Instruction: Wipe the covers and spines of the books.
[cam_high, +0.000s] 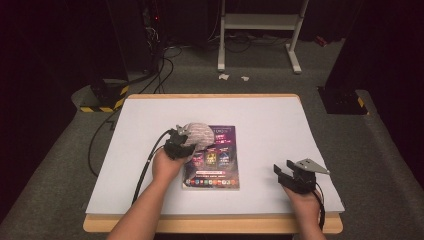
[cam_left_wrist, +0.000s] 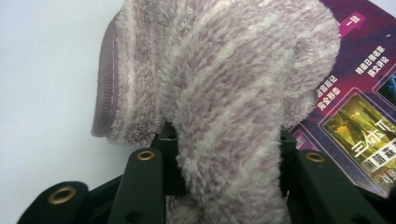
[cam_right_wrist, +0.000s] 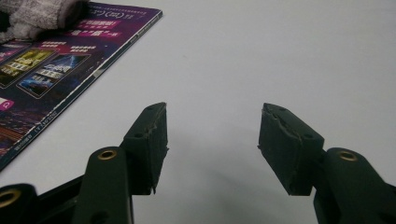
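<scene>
Between my left gripper (cam_left_wrist: 224, 154) jaws sits a clamped fold of fluffy mauve-and-white striped cloth (cam_left_wrist: 219, 79), its bulk ahead, apparently resting on the glossy purple leaflet (cam_left_wrist: 359, 112); dragging could shift that. Right gripper (cam_right_wrist: 212, 140), spread and empty, can't pin it.

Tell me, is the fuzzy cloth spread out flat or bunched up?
Bunched up. The fuzzy cloth hangs in a folded lump, pinched in the left gripper over the booklet.
</scene>
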